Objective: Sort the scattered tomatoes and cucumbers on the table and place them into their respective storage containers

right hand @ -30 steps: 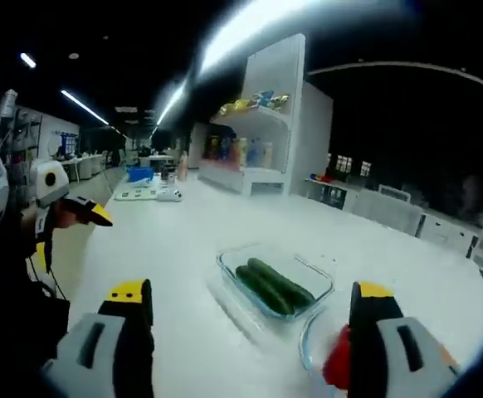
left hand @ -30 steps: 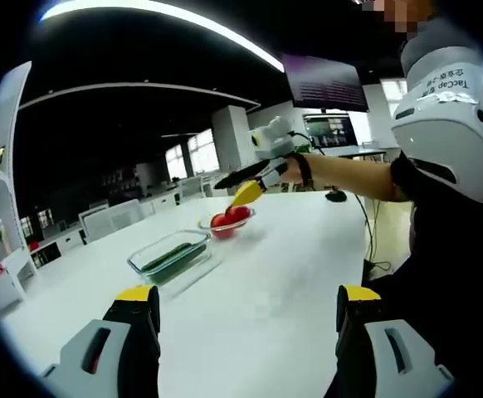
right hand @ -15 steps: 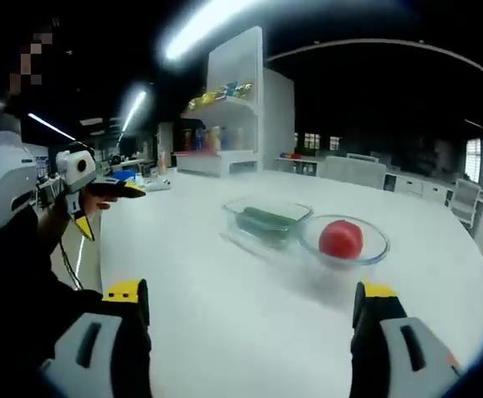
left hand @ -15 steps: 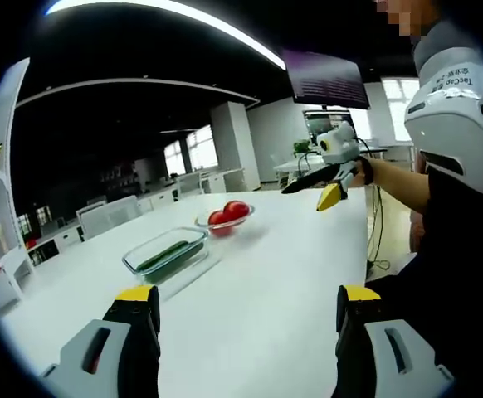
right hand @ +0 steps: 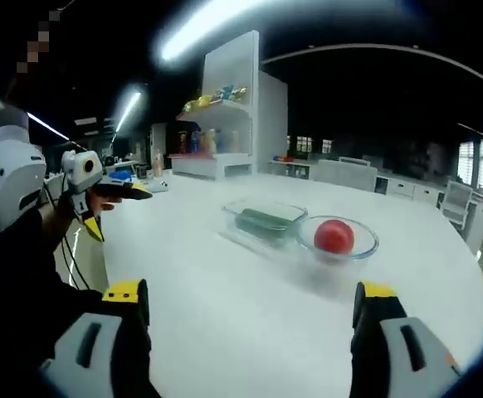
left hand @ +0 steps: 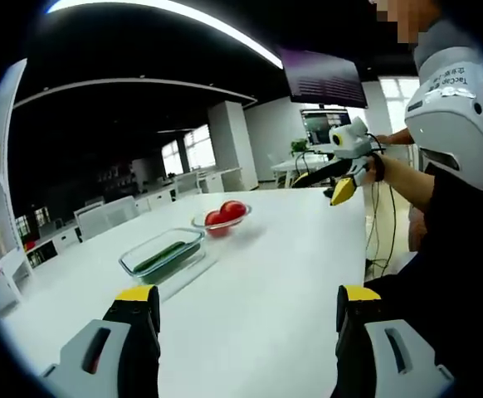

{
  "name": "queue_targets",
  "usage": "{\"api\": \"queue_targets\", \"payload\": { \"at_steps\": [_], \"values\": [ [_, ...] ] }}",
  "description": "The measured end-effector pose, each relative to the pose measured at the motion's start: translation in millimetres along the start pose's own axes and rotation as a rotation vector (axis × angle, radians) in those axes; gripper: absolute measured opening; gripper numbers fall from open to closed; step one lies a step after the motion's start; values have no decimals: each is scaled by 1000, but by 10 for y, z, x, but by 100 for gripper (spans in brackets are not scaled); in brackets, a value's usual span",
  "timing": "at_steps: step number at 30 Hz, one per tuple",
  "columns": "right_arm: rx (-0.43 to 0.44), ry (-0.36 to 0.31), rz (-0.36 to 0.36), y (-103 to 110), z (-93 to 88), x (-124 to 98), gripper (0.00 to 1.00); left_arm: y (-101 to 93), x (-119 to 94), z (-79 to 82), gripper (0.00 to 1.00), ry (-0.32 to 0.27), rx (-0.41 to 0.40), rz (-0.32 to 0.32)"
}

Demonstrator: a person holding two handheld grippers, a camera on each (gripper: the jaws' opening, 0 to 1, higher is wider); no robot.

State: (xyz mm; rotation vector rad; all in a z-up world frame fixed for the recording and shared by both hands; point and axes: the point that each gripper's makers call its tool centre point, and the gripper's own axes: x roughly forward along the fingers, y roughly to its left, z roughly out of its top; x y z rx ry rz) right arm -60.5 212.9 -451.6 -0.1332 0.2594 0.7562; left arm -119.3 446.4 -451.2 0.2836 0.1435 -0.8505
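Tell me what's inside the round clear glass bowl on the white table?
Red tomatoes sit inside the round clear glass bowl. The left gripper view shows at least two; the right gripper view shows one, so it may hide the others. The bowl's bottom under them is covered.

Around my white table (left hand: pixel 283 274) stretches a dim, open office. A tall white shelving unit (right hand: pixel 250 108) stocked with colourful bottles stands beyond its far edge. A dark wall screen (left hand: pixel 323 79) hangs overhead, a lit monitor (left hand: pixel 320 126) glows below it, and white chairs (left hand: pixel 109 217) line the far side near bright windows (left hand: pixel 187 153).
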Motion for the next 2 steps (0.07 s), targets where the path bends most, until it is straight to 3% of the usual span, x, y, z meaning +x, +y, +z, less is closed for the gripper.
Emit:
{"api": "queue_targets", "payload": {
  "at_steps": [2],
  "values": [
    [1, 4, 3, 3, -9, 4, 97, -8, -3, -6, 88, 4, 3, -1]
  ]
}}
